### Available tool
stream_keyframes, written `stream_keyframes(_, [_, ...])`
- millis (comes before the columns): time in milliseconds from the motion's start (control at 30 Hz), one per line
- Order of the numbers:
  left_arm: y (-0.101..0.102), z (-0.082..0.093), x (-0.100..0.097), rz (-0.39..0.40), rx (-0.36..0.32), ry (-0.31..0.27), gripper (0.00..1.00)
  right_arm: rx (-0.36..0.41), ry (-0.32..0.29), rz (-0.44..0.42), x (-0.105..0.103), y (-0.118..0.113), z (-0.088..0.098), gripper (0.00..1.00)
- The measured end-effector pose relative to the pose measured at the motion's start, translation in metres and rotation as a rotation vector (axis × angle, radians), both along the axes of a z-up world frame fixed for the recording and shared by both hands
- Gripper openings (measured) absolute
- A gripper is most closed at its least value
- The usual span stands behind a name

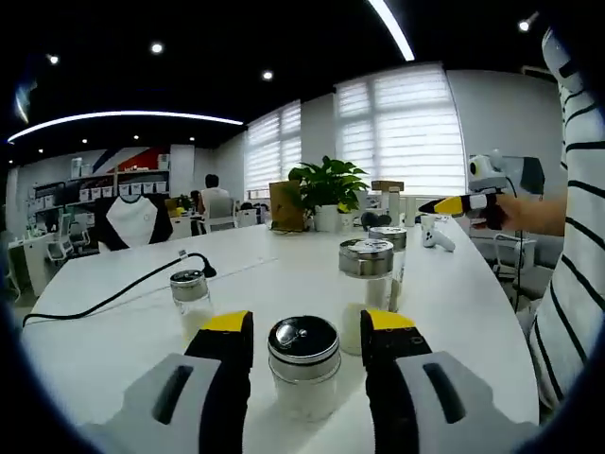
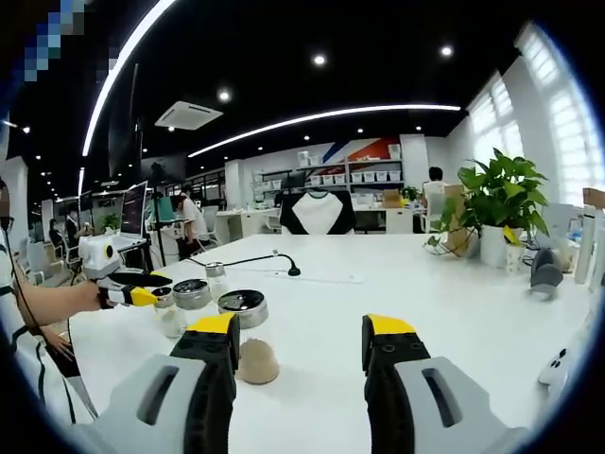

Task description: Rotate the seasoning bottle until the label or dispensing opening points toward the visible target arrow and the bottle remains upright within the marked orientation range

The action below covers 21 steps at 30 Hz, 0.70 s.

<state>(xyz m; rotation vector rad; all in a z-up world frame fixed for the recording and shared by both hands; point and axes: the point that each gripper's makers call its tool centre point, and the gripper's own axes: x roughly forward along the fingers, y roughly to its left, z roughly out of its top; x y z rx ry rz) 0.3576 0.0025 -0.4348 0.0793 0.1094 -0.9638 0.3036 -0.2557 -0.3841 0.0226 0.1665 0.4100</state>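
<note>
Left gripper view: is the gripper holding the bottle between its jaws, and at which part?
Nothing is held yet. The left gripper is open, its jaws on either side of the seasoning bottle without touching. The right gripper is open with nothing between its jaws.

An open-plan office: white table (image 1: pixel 284 274), monitors (image 2: pixel 132 210), shelving (image 2: pixel 350 175), window blinds (image 1: pixel 406 128), potted plant (image 1: pixel 326 184)

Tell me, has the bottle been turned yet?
Not yet, it looks like. The left gripper has its fingers open on either side of the silver-lidded seasoning bottle, not squeezing it. The right gripper holds nothing. Gripping and turning are still left. I can't see any arrow.
</note>
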Motion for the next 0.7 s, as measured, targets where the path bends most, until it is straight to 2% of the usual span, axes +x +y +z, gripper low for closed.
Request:
stream_keyframes(133, [-0.007, -0.003, 0.001, -0.036, 0.021, 0.01, 0.45, 0.002, 0.003, -0.006, 0.0, -0.003, 0.0, 0.51])
stream_keyframes(200, [-0.007, -0.005, 0.001, -0.046, 0.014, 0.038, 0.4, -0.001, 0.004, -0.006, 0.0, -0.003, -0.001, 0.51])
stream_keyframes(300, [-0.005, -0.005, 0.003, -0.034, 0.002, 0.038, 0.35, -0.001, 0.012, -0.005, 0.0, -0.002, -0.004, 0.51])
stream_keyframes(433, [-0.005, -0.006, 0.005, -0.016, -0.004, 0.045, 0.34, 0.002, 0.013, -0.014, 0.002, -0.005, -0.008, 0.51])
stream_keyframes(500, [-0.005, -0.006, 0.006, 0.002, 0.002, 0.048, 0.34, 0.029, 0.011, -0.025, 0.005, -0.009, -0.007, 0.51])
stream_keyframes(700, [-0.006, -0.007, 0.006, 0.05, 0.063, 0.017, 0.34, 0.044, -0.001, -0.051, 0.012, -0.017, -0.008, 0.51])
